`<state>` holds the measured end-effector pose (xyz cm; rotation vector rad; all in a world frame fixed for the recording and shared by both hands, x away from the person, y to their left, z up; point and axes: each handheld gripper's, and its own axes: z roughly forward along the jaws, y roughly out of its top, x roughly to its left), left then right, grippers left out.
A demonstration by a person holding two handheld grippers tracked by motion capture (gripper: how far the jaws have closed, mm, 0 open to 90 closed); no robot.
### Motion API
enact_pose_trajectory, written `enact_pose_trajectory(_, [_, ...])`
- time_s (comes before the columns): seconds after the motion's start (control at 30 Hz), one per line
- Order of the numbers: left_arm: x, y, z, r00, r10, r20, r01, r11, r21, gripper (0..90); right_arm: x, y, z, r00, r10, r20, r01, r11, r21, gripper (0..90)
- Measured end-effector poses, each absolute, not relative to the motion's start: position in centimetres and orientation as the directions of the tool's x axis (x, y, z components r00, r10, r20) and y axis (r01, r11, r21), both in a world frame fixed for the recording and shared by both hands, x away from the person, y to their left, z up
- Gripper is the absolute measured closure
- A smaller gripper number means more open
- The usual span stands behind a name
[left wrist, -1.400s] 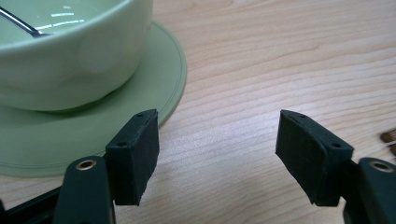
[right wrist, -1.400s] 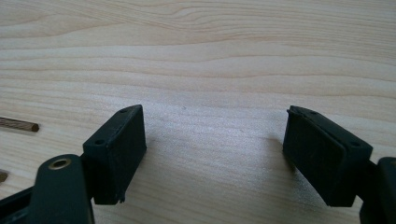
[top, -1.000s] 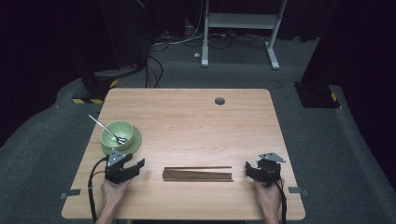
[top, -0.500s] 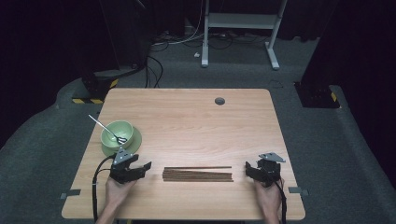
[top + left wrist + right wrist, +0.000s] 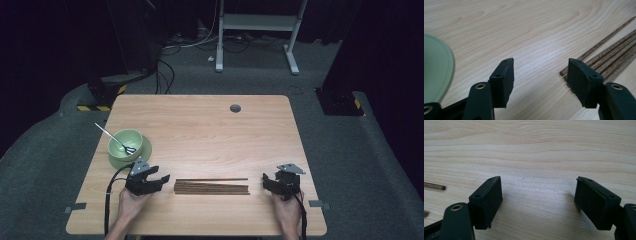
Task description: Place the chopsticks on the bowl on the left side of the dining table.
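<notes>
My left gripper (image 5: pixel 162 179) had slid toward the thin brown wooden sticks (image 5: pixel 212 187), jaws just narrowing, still open and empty; right gripper (image 5: pixel 266 183) open.

A fixed high camera is looking forward and down over the whole desk (image 5: pixel 210 130). Two cameras are riding low, close above the wood, both glimpsing the chopsticks (image 5: pixel 609 57) at frame edges.

Your left gripper (image 5: pixel 159 179): black body, black cable trailing back | your right gripper (image 5: pixel 266 182): black, grey three-cornered plate on top | your jaws: black, blocky rubber pads (image 5: pixel 504 80), small screw holes, brass-ringed pivots | your forearms: bare, no sleeves
</notes>
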<state>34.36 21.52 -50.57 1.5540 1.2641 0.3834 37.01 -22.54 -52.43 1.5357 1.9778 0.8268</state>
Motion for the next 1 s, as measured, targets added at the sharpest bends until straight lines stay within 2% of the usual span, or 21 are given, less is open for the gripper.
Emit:
enact_pose_trajectory(0.6, [35.5,18.2,-49.6,0.513,0.783,-0.353,0.535,0.03,0.844,43.4,37.0,-22.5,-52.4,-0.243,0.97,-0.017,0.668,0.18,0.722,22.7])
enact_pose_trajectory(0.77, [35.8,16.8,-49.3,0.545,0.77,-0.331,0.536,-0.017,0.844,40.4,37.0,-22.5,-52.4,-0.247,0.969,-0.019,0.665,0.184,0.724,23.1])
enact_pose_trajectory(1.0, [36.5,15.3,-49.3,0.567,0.748,-0.345,0.561,-0.044,0.827,40.5,37.0,-22.5,-52.4,-0.251,0.968,-0.018,0.664,0.186,0.724,23.1])
